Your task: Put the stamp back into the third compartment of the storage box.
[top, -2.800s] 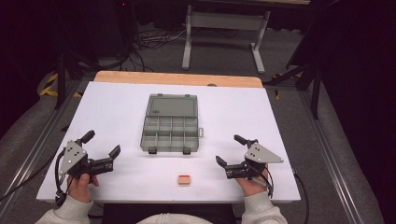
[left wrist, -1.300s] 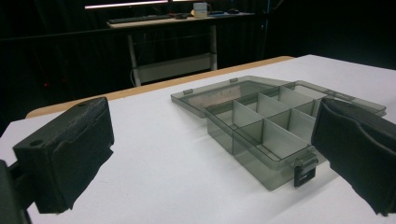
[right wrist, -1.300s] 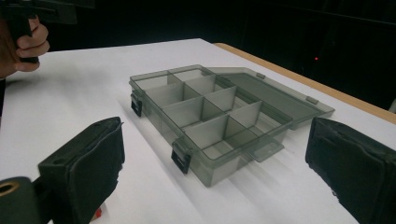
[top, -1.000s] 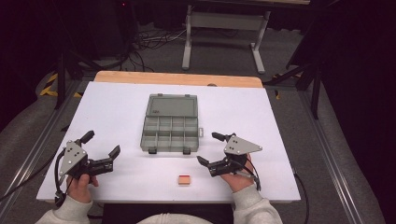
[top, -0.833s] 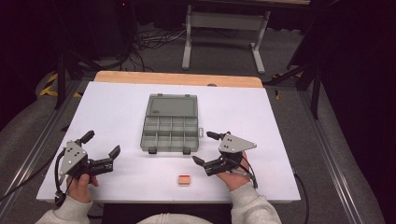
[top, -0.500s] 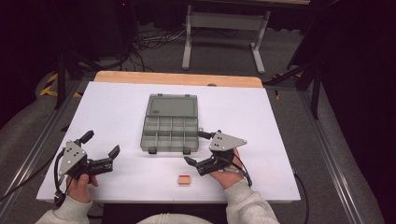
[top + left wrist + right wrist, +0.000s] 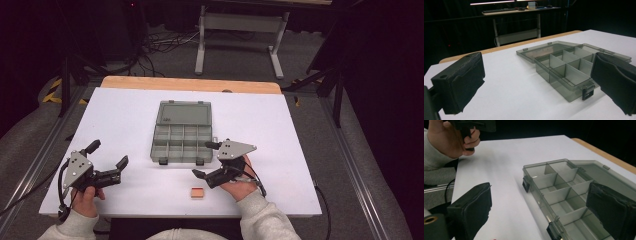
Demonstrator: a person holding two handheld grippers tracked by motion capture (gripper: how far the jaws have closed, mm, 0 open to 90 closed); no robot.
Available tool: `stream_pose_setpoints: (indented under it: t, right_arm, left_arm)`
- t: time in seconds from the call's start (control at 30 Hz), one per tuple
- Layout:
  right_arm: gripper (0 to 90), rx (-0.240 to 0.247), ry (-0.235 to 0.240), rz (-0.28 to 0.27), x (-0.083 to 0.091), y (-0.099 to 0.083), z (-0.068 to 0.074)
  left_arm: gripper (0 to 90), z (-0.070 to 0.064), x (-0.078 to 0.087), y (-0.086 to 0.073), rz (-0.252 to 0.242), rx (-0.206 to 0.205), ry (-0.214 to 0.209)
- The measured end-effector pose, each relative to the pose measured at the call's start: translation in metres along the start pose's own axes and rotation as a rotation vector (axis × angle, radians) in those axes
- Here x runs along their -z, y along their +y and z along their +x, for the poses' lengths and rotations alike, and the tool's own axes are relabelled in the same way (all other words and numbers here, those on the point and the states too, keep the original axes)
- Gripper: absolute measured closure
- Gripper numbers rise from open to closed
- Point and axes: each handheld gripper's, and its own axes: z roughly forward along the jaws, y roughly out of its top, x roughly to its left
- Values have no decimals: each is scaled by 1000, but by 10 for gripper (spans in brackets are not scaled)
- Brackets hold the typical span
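The work looks barely begun: the small orange block lies loose on the white desk near its front edge, not yet grasped, and the grey compartment box sits open in the middle of the desk with its lid laid flat behind it and every visible cell empty. What seems left is the whole of it (picking the block up and, I judge, setting it into one of the cells). The right gripper hangs low just beside the block, between it and the box's front edge, jaws spread wide and holding nothing; its hand is angled inward with the wrist near the desk's front edge. The left gripper rests well apart at the left, jaws likewise apart and empty, pointing towards the box.
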Motion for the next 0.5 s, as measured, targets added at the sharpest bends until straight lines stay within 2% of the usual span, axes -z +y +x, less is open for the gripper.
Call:
stream_pose_setpoints:
  t: [0.1, 0.2, 0.23, 0.27, 0.5]
  right_arm:
    - [86, 0, 15, 17, -1, 2, 0]
    - [136, 16, 70, 38, -1, 5, 2]
    - [136, 16, 70, 38, -1, 5, 2]
    - [158, 13, 104, 65, -2, 6, 2]
    - [191, 25, 173, 159, -6, 10, 3]
  left_arm:
    - [2, 0, 0, 0, 1, 0, 1]
    - [1, 0, 0, 0, 1, 1, 1]
    - [2, 0, 0, 0, 1, 1, 1]
    - [2, 0, 0, 0, 1, 1, 1]
    - [1, 0, 0, 0, 0, 1, 0]
